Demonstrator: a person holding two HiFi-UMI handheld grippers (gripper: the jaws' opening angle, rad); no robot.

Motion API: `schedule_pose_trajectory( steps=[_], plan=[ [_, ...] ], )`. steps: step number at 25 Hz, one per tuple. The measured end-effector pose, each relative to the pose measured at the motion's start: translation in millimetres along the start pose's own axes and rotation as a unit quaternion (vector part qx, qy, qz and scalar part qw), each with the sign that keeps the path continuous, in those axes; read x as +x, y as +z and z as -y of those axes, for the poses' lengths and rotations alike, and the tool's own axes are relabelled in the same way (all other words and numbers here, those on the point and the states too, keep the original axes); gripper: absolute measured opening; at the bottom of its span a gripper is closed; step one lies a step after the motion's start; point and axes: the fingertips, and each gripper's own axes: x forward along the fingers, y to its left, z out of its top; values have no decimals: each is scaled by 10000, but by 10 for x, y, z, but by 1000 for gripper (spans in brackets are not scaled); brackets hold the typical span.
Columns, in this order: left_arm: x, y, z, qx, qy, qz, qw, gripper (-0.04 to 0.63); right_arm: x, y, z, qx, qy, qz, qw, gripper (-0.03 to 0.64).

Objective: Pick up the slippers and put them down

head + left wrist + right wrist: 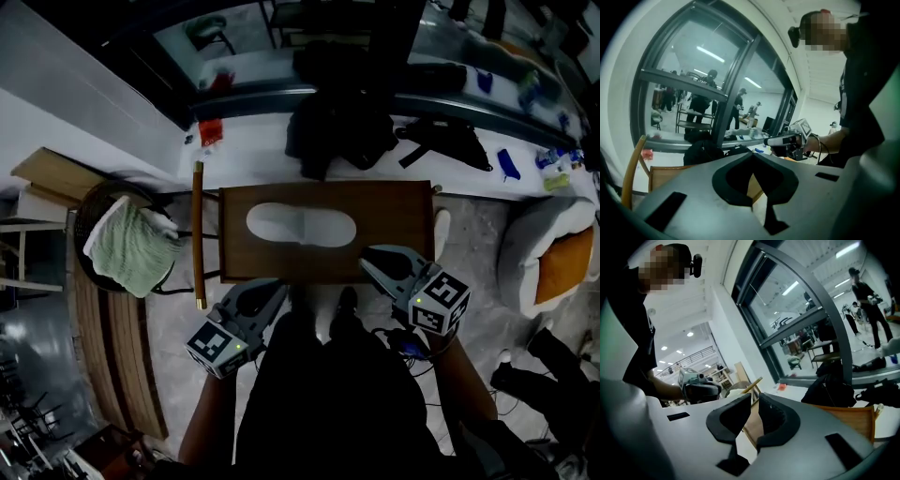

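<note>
Though poised at the near edge of the desk (394,216), grips nothing: left tool (275,287) jaws together, right tool (369,260) jaws together, both empty. Shows white slippers (300,225) lying flat mid-desk, apart from both tools. Reads as either not started or already set down; cannot tell which. If unstarted, leaves pickup and set-down.

Slippers (301,225): white, plain, lying flat on brown table (398,211), approx. centre of top, long axis running left-right in head view. Outline reads as one long pale oval w/ rounded ends and slight waist near mid-length. Cannot tell whether 1 pc or 2 pcs overlapped.
</note>
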Motion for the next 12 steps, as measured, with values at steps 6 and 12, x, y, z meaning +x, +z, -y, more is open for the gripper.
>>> schedule_pose_trajectory(
  steps=[6,12],
  plan=[
    [244,-222,-255,-146,-219,-201,9995,2,137,-260,420,584,-347,-236,9974,31],
    [524,-545,-465,-270,-382,-406,9981,2,324,-723,865,1184,-590,-499,9900,140]
  ],
)
